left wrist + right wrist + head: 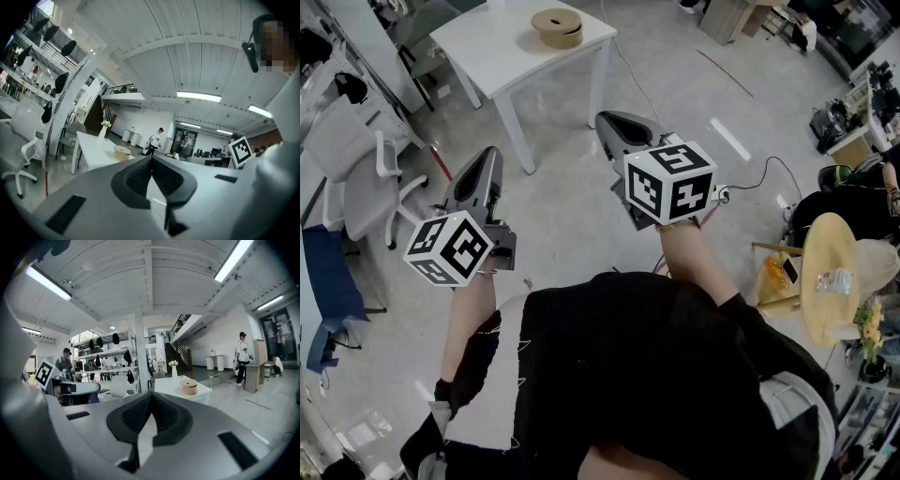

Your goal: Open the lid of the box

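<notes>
Tan round box [556, 30] upright, lid [546, 19] up; left tongs [151, 157] and right tongs [151, 395] closed, empty.

I can read no word, number or brand name anywhere here. The only printed marks are the black square patterns on two white plastic cubes. One cube [450, 248] sits on the left gripper [490, 157], the other cube [670, 183] on the right gripper [607, 122]. They are coded patterns, not letters or digits.
</notes>
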